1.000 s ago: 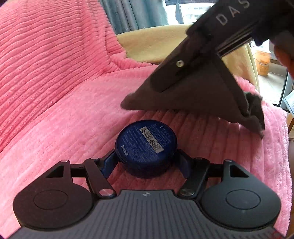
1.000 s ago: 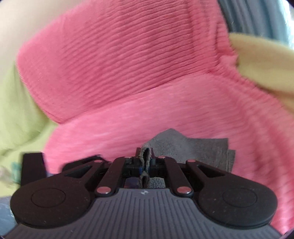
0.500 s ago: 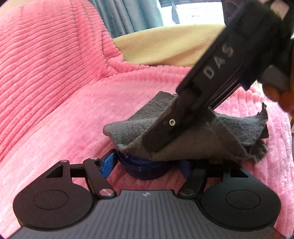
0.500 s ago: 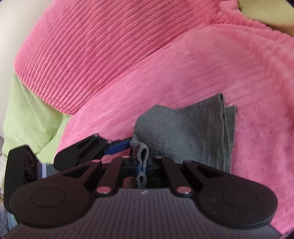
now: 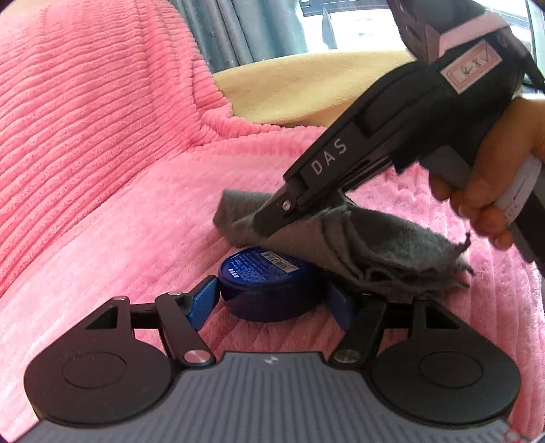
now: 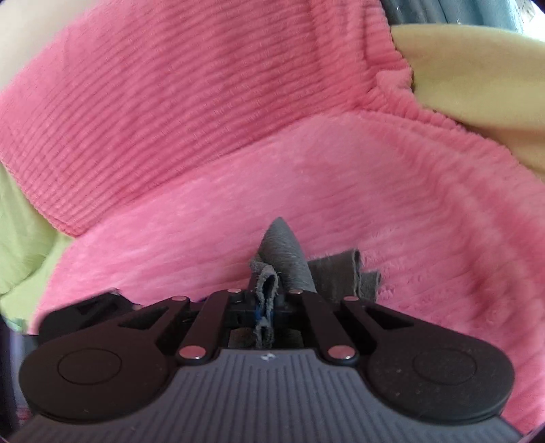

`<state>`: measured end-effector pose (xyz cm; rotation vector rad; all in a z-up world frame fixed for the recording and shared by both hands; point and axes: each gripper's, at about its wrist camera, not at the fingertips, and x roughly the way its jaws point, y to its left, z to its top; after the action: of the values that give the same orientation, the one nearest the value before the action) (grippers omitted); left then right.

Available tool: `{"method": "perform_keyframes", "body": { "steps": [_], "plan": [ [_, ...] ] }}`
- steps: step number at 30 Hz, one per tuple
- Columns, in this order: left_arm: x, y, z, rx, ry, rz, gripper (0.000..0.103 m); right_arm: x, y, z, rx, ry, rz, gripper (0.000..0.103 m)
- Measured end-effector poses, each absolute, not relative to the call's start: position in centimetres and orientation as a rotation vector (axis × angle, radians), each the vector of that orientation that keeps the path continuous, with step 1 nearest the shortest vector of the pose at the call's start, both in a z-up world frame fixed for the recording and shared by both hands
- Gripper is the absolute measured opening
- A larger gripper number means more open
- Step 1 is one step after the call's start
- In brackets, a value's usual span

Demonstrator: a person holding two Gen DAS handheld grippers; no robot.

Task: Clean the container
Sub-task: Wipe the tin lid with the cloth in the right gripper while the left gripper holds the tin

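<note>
A round dark blue container (image 5: 269, 288) with a barcode label on top sits on the pink blanket. My left gripper (image 5: 272, 300) is shut on the container, its blue pads against both sides. My right gripper (image 6: 267, 303) is shut on a grey cloth (image 6: 289, 265). In the left wrist view the right gripper (image 5: 272, 221) comes in from the upper right and holds the cloth (image 5: 371, 245) on the container's far right part. The container's left half shows uncovered.
A ribbed pink blanket (image 5: 102, 153) covers the seat and backrest. A yellow cushion (image 5: 306, 88) lies behind, with grey curtains (image 5: 238, 30) and a window beyond. Green fabric (image 6: 20, 238) shows at the left of the right wrist view.
The right gripper came down with the cloth onto the container, covering its top, then slid right and back, so the container's left half shows again.
</note>
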<state>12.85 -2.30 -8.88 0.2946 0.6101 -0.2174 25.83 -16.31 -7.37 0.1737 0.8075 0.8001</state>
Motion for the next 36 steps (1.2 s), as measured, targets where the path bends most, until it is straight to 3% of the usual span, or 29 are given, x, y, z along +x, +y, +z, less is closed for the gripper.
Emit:
{"method": "perform_keyframes", "body": {
  "steps": [6,15,36],
  "plan": [
    [13.1,-2.0,-8.6,0.287,0.623,-0.217,0.068,23.9,-16.6,-4.4,0.126,0.863,1.040,0.005],
    [13.6,-1.4,-8.7,0.271,0.651,-0.199,0.068,24.4,-13.7,-8.0,0.062,0.940,1.056,0.001],
    [13.7,-1.1,-8.7,0.259,0.626,-0.182,0.065,25.8,-11.0,-8.0,-0.072,0.737,0.790,0.001]
  ]
}}
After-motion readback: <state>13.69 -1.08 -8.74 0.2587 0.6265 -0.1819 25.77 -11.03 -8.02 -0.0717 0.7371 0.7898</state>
